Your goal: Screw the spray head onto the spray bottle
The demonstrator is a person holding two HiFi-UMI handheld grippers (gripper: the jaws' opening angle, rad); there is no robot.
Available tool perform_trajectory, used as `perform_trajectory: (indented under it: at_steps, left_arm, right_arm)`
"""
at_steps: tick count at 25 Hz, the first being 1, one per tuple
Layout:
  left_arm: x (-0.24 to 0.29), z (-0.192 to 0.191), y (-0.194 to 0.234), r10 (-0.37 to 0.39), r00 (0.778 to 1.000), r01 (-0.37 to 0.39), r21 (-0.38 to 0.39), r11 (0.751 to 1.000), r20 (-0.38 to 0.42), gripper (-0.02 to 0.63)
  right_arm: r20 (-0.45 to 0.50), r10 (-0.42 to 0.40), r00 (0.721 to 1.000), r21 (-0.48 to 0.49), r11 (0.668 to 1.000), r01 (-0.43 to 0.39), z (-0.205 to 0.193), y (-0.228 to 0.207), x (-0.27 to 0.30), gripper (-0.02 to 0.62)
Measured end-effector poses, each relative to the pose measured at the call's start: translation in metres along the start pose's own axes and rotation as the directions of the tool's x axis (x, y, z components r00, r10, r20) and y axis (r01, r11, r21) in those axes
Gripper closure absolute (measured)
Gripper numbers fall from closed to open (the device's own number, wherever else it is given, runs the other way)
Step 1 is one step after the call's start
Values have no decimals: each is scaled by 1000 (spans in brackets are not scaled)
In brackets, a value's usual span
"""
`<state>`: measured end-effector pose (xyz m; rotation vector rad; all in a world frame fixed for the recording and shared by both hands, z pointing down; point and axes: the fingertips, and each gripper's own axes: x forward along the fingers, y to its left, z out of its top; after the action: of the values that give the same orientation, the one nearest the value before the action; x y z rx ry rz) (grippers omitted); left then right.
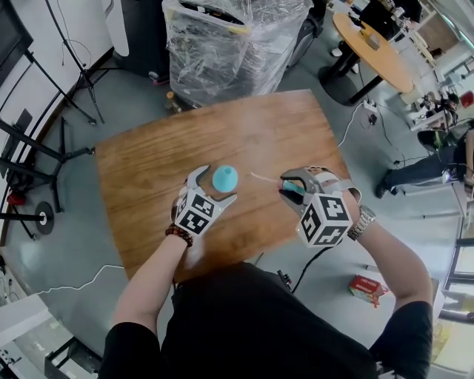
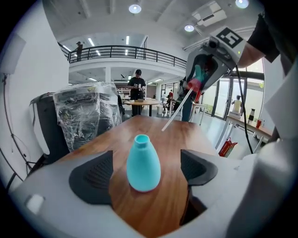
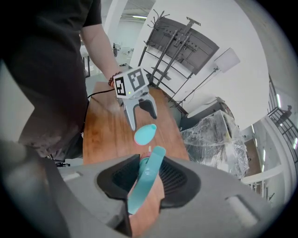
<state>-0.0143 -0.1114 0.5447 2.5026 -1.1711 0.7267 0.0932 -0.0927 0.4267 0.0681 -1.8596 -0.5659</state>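
Straddles upright turquoise spray bottle on wooden table with left gripper jaws wide apart, not touching it; clamps spray head in right gripper nearby.

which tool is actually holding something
The right tool: its jaws are shut on the spray head. The left tool stands open around the bottle, with its pads clear of it.

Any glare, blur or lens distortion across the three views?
Head view: soft sheen on the wooden table, spray bottle sharp. Left gripper view: fisheye bend, dark corners, ceiling lights blown out. Right gripper view: same fisheye; spray head close up, slightly soft.
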Motion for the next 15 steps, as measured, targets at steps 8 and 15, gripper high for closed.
perform_trajectory:
  at_steps: [8, 15]
  left_arm:
    - [42, -35, 10, -5, 997, 7, 28, 1000, -77, 118]
    - [67, -57, 8, -36, 991, 41, 34, 999, -132, 109]
  right_arm:
    - [22, 12, 1000, 40, 999, -13, 17, -12, -21, 476]
    - [37, 19, 999, 52, 998, -21, 29, -18, -33, 476]
